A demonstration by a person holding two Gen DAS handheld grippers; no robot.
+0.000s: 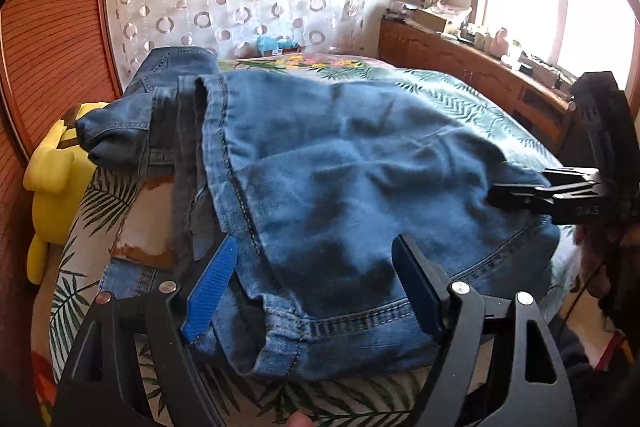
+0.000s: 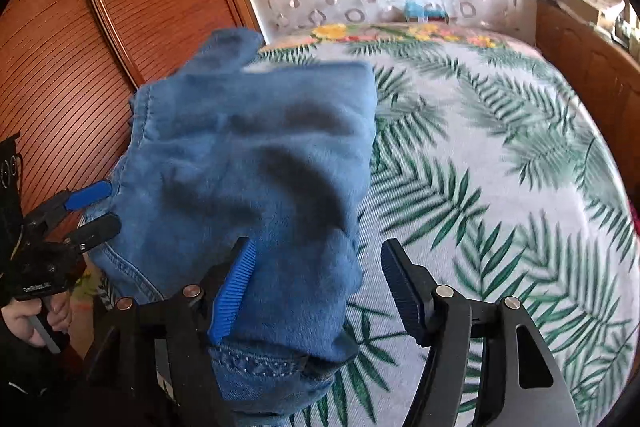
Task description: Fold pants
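Pants (image 1: 340,187) are lying folded on the bed (image 2: 500,147), their hem spreading between the left gripper (image 1: 312,287) jaws, which are standing wide apart and gripping nothing. The right gripper (image 2: 316,291) jaws are gaping too, denim draping against one pad without being pinched.

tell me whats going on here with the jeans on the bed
A person is folding a pair of blue jeans on a leaf-print bedspread, one tool in each hand. The jeans already lie folded into a compact stack. The left tool stands open over the near hem, and the right tool is open too, gripping nothing.
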